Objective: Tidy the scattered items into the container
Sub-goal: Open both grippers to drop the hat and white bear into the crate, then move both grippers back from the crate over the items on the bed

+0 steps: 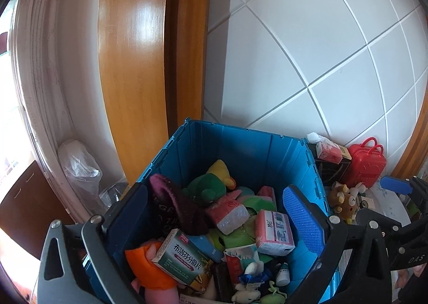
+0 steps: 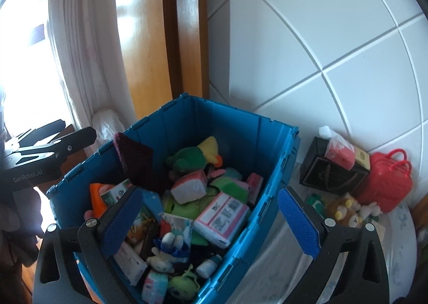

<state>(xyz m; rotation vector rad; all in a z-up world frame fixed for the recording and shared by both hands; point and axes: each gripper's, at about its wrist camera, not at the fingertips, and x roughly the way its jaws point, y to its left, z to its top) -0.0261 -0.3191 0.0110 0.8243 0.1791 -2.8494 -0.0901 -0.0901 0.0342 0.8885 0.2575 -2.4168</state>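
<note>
A blue crate (image 1: 240,151) (image 2: 227,127) stands against the tiled wall, piled with plush toys, pink tissue packs (image 1: 272,231) (image 2: 222,218), a green-and-white medicine box (image 1: 184,258) and a small white bottle (image 2: 210,264). My left gripper (image 1: 218,215) hangs open just above the crate's near side, with nothing between its pads. My right gripper (image 2: 211,223) is open too and straddles the crate's right wall, one finger over the contents and one outside. Right of the crate lie a brown bear plush (image 1: 345,202) (image 2: 347,210), a red toy suitcase (image 1: 366,165) (image 2: 385,183) and a black box (image 2: 331,175) with a tissue pack on top.
A wooden door frame (image 1: 133,63) and a white curtain (image 1: 48,76) rise behind the crate on the left. A crumpled clear plastic bag (image 1: 77,167) lies beside the crate's left corner. The loose items rest on a light patterned surface (image 2: 401,226).
</note>
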